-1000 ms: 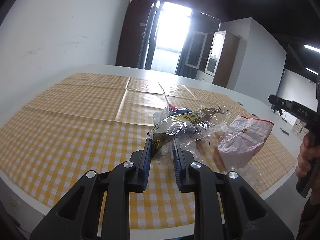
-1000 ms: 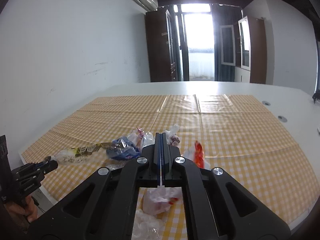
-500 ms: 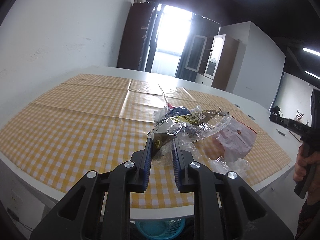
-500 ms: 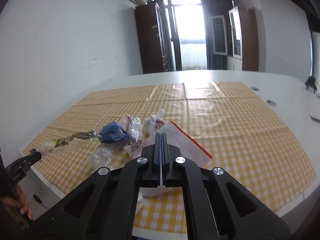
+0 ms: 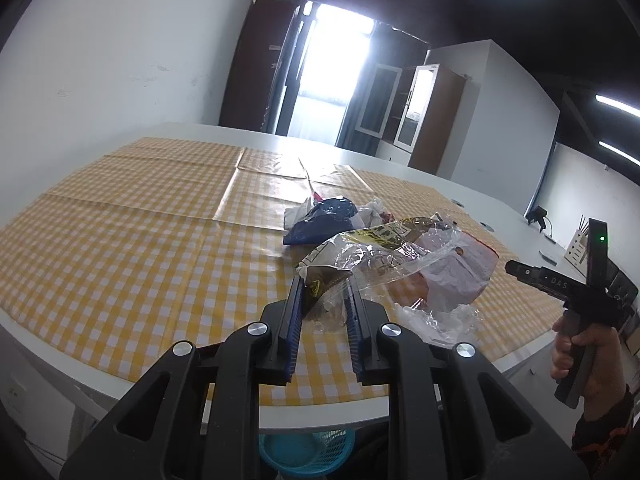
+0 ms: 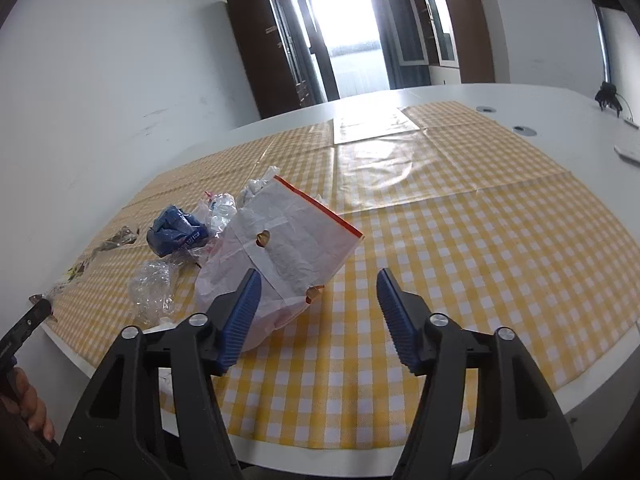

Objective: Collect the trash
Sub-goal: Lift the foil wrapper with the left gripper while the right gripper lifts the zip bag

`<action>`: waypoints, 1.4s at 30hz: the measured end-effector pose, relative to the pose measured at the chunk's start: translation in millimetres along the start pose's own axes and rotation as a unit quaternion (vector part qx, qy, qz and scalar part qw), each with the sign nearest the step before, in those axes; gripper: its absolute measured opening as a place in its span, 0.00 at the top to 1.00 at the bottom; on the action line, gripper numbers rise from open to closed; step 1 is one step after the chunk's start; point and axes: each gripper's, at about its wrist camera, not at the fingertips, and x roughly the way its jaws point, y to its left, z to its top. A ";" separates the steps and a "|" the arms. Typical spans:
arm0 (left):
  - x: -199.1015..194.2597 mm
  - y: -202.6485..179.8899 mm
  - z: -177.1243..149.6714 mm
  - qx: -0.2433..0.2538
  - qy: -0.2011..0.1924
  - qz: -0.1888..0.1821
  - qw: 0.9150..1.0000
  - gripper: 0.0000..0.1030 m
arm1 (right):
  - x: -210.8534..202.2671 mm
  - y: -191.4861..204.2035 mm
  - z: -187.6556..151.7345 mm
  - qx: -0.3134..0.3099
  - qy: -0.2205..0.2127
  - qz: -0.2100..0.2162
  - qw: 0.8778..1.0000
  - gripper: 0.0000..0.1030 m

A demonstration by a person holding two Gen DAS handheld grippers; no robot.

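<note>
While clamped on the clear wrapper (image 5: 384,264) by left gripper (image 5: 323,300) for binning, right gripper (image 6: 318,304) opening, empty, just right of white bag (image 6: 288,240) near tablecloth's (image 6: 480,240) edge.

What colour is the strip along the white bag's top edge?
Red; the white bag shows it best in the right wrist view.

on my checked cloth (image 6: 460,248) the trash sits bunched near the front edge: the paper bag (image 6: 288,240) lies rightmost, the crumpled wrapper (image 6: 176,230) left of it, clear film (image 6: 154,286) in front. below the table edge, what looks like a basket (image 5: 306,446).
</note>
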 end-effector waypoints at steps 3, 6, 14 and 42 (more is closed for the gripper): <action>6.2 -1.9 -0.9 0.001 0.007 -0.006 1.000 0.81 | 16.3 -5.1 3.5 0.010 0.007 0.010 1.000 0.43; 17.2 -2.6 -2.6 0.001 0.019 -0.004 1.000 0.81 | 32.2 -8.1 8.5 0.023 0.019 0.024 0.999 0.47; 29.0 -6.7 -4.9 0.001 0.020 -0.025 0.999 0.81 | 53.3 0.5 23.7 0.008 0.032 0.040 0.999 0.83; -86.3 -37.7 6.5 0.033 -0.048 0.006 0.998 0.82 | -130.1 103.5 6.8 -0.139 -0.137 0.034 0.980 0.99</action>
